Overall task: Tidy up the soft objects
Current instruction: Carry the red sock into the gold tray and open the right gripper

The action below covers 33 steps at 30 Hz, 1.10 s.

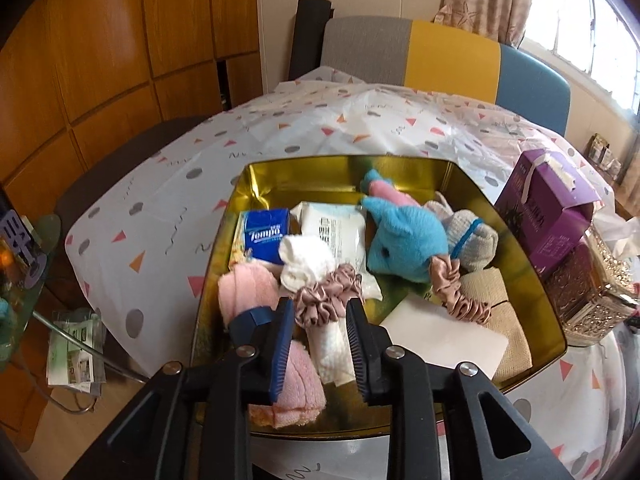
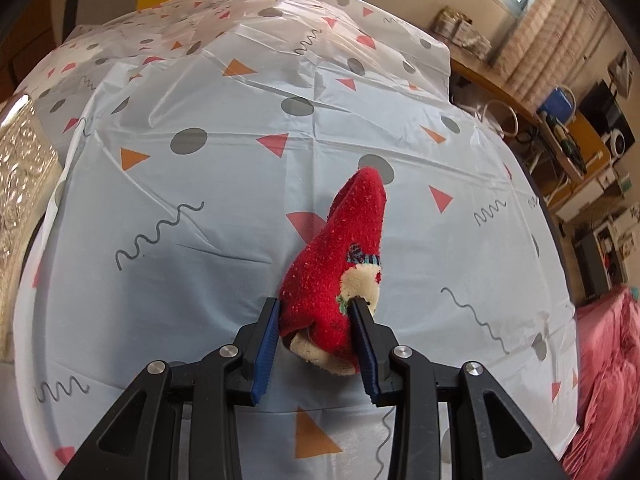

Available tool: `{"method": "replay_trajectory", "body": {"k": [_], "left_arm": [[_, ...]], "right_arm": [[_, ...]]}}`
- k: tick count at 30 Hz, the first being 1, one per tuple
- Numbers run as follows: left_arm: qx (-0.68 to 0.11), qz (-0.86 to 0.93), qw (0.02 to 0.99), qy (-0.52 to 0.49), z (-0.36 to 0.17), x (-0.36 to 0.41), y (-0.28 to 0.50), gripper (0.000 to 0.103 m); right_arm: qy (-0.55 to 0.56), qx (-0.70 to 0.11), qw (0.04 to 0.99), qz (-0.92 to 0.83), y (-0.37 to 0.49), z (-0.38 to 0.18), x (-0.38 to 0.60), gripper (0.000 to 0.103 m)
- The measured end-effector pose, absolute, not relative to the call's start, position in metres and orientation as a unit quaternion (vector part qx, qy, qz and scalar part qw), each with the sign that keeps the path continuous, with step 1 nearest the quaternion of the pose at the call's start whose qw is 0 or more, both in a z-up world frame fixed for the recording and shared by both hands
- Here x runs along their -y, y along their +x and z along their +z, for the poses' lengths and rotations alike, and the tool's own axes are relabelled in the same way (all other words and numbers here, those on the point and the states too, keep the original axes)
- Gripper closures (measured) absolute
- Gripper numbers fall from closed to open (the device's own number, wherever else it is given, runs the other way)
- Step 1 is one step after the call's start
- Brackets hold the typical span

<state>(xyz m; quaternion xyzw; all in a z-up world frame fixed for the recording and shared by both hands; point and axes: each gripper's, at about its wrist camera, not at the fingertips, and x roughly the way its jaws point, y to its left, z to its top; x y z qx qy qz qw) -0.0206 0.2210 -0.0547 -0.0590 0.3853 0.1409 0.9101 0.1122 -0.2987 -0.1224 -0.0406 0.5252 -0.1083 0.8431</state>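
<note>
A gold tin point(image 1: 524, 268) on the table holds soft things: a pink towel point(image 1: 248, 292), a white rolled cloth point(image 1: 304, 260), a blue plush point(image 1: 404, 240), a grey sock point(image 1: 472, 240), a Tempo tissue pack point(image 1: 266, 236) and two dusty-pink scrunchies point(image 1: 324, 300). My left gripper point(image 1: 319, 312) hangs open over the tin's near side, and the nearer scrunchie and a white cloth lie below the gap, untouched by the pads. In the right wrist view my right gripper point(image 2: 316, 308) is shut on a red fuzzy sock point(image 2: 340, 248) with a cream snowman patch, over the patterned tablecloth point(image 2: 200, 260).
A purple carton point(image 1: 548, 208) leans on an ornate silver box point(image 1: 588, 292) right of the tin; that box point(image 2: 24, 168) shows at the left edge of the right wrist view. Chairs point(image 1: 448, 56) stand at the far side. A white card point(image 1: 444, 332) and burlap pouch point(image 1: 492, 292) lie in the tin.
</note>
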Motion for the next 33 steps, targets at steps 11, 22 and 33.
{"method": "replay_trajectory", "body": {"k": [11, 22, 33], "left_arm": [[-0.369, 0.146, 0.916, -0.064, -0.043, -0.225, -0.025, 0.069], [-0.362, 0.156, 0.916, -0.069, -0.041, -0.233, -0.033, 0.058], [-0.352, 0.156, 0.92, -0.069, -0.035, -0.233, -0.037, 0.058]], "right_arm": [[0.022, -0.528, 0.845, -0.088, 0.125, -0.115, 0.264, 0.069], [0.046, -0.532, 0.839, -0.104, 0.161, -0.11, 0.251, 0.073], [0.052, -0.515, 0.851, -0.088, 0.176, -0.083, 0.243, 0.084]]}}
